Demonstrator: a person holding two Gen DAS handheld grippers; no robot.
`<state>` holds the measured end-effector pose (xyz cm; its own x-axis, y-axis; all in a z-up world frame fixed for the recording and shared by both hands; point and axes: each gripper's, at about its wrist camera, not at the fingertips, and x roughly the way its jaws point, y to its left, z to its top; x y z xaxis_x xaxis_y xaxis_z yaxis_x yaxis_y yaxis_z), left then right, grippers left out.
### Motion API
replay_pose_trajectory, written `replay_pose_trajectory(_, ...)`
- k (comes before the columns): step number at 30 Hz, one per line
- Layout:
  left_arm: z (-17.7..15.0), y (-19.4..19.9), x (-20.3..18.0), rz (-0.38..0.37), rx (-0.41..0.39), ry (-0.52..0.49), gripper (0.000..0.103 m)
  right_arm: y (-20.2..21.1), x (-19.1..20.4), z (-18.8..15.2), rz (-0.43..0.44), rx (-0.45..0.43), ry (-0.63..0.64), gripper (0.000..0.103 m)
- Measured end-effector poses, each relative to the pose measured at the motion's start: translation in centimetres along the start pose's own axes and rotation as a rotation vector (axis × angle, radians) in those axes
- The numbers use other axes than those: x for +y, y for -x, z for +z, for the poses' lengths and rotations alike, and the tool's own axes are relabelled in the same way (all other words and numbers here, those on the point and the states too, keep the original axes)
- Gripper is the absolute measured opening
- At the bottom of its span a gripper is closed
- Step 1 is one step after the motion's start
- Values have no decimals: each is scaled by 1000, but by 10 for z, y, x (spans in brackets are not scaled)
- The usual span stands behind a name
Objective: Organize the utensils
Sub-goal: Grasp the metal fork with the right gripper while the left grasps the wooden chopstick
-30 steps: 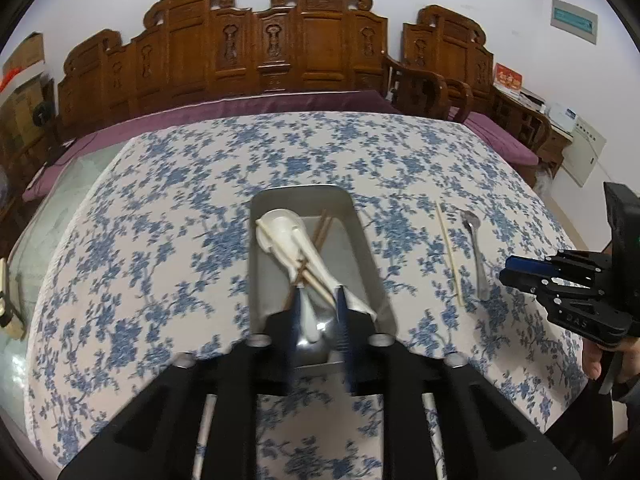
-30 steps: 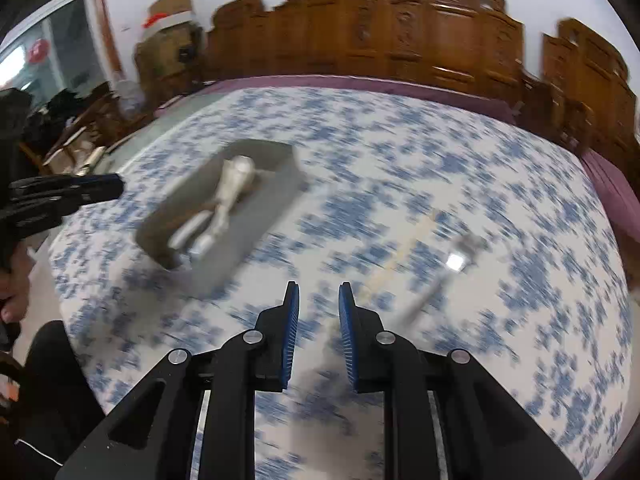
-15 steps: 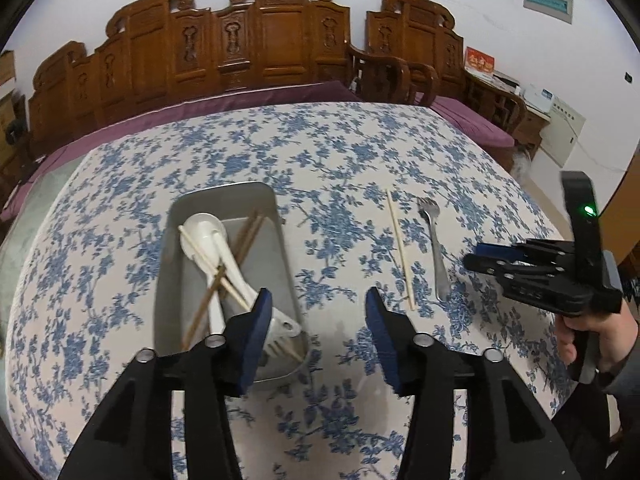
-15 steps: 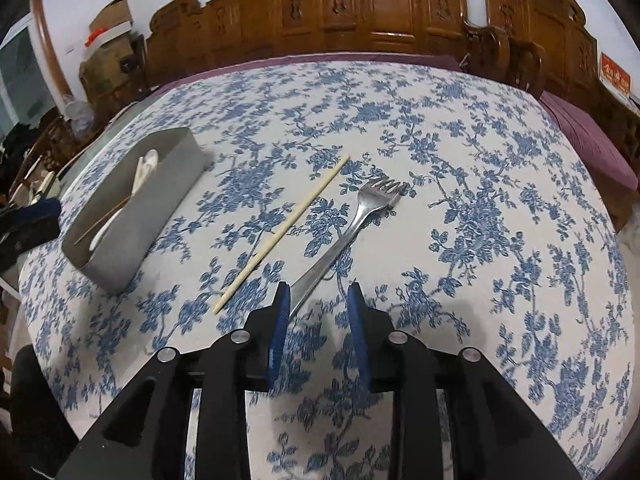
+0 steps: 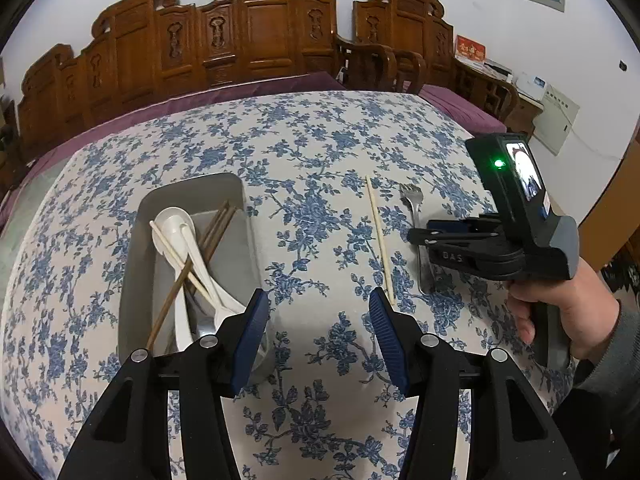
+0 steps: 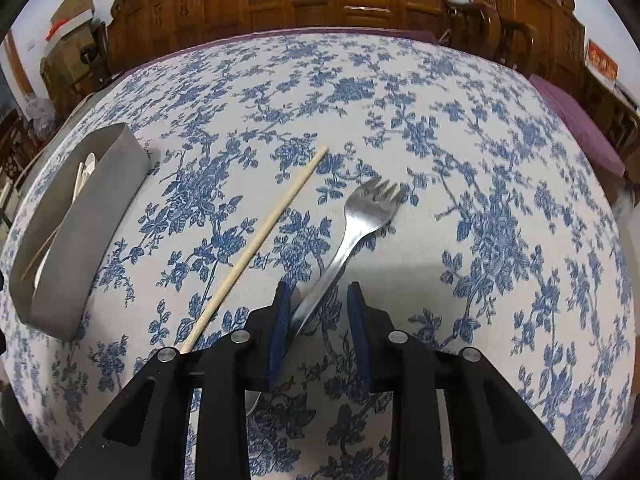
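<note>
**Fork lined up, tray half full**

Nearest the camera, the left tool hung over bare tablecloth with its jaws standing well apart and nothing between them; they'd just been opening. Its left finger sat right by the near right corner of the grey tray.

The right tool was low over the worktop, jaws parted a bit after widening a moment before. The steel fork handle ran up between the two pads, close to the left one, but I couldn't see the pads pressing on it, so not gripped. A hand held that tool from the right side.

Just left of the fork lay a single pale chopstick, slanting away, loose on the cloth and close to the fork without touching it.

Further left was the tray, holding white spoons, a pale chopstick and some brown chopsticks all crossed over each other.

At the far side, carved wooden chairs lined the wall.
</note>
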<state>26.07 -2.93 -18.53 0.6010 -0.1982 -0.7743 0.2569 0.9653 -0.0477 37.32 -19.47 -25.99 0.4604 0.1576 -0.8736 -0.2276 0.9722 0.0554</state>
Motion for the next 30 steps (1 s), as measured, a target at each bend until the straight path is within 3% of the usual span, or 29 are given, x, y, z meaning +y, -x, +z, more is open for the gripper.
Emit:
replay_pose_trajectory(6, -1, -4, -4, -2, 8, -5, 50, -1, 7, 2, -44, 22, 32, 30)
replay_pose_trajectory(8, -2, -5, -5, -2, 11, -6, 50, -1, 6, 4, -49, 39, 33, 19)
replay_pose_trajectory(20, -3, -13, -15, -10, 27, -12, 50, 7, -21, -3, -72, 88, 24, 9)
replay_pose_trajectory(30, -3, -35, -32, -19, 60, -22, 50, 21, -41, -20, -63, 65, 40, 9)
